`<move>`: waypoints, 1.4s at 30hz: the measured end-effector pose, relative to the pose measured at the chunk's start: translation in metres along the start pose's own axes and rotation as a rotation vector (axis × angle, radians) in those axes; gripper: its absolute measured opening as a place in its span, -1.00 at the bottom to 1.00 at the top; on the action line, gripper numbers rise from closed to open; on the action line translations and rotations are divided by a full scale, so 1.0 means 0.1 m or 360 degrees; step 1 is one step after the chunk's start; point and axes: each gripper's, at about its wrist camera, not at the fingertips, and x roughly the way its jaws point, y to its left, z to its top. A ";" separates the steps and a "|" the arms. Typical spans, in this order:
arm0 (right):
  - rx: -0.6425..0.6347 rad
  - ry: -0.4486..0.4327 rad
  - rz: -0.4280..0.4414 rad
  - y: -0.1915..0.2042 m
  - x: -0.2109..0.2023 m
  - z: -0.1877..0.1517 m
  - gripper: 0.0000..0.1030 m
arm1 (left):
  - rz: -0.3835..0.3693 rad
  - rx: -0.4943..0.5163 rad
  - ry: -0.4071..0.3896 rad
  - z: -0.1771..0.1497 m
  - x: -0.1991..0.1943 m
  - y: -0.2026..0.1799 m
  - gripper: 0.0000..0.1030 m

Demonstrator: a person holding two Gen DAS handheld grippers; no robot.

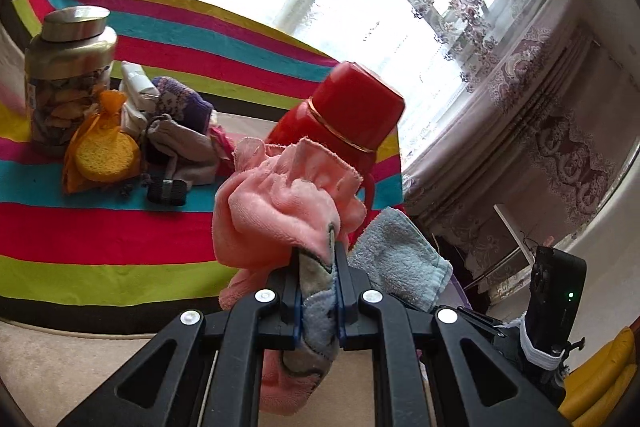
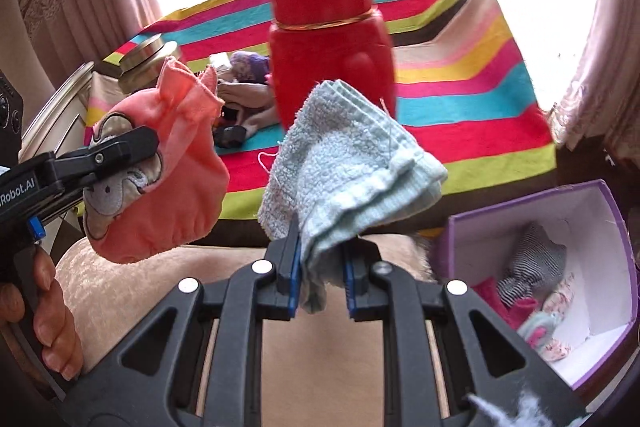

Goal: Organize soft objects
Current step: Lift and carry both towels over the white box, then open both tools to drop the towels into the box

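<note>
My left gripper (image 1: 318,259) is shut on a pink cloth (image 1: 276,203) with a grey animal patch, held in the air. From the right wrist view the same pink cloth (image 2: 180,163) hangs at the left in the left gripper (image 2: 132,151), with a person's hand below it. My right gripper (image 2: 320,251) is shut on a folded light blue towel (image 2: 344,163), also lifted; the light blue towel (image 1: 400,263) shows to the right of the pink cloth in the left view. A purple box (image 2: 616,211) holding several soft items sits at lower right.
A red thermos (image 2: 328,39) stands on the striped cloth (image 2: 460,75) just behind both held items. A jar (image 1: 68,75), an orange mesh pouch (image 1: 100,155) and a pile of small garments (image 1: 176,131) sit at the back left. Beige upholstery (image 2: 320,347) lies below.
</note>
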 end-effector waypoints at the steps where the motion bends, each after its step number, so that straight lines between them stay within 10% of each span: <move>1: 0.0010 -0.0009 -0.0019 -0.07 -0.04 -0.01 -0.61 | -0.0015 0.0019 0.0011 -0.01 0.04 -0.08 -0.76; 28: 0.0435 -0.0207 -0.0580 -1.70 -0.86 -0.07 -0.54 | -0.0425 0.0394 0.0354 -0.26 1.00 -1.72 -0.68; 33: 0.0508 -0.0222 -0.0610 -1.84 -0.92 -0.08 0.05 | -0.0412 0.0401 0.0433 -0.31 1.12 -1.79 0.07; 42: 0.0572 -0.0264 -0.0637 -2.00 -0.97 -0.08 0.32 | -0.0321 0.0360 0.0360 -0.23 1.03 -1.64 0.08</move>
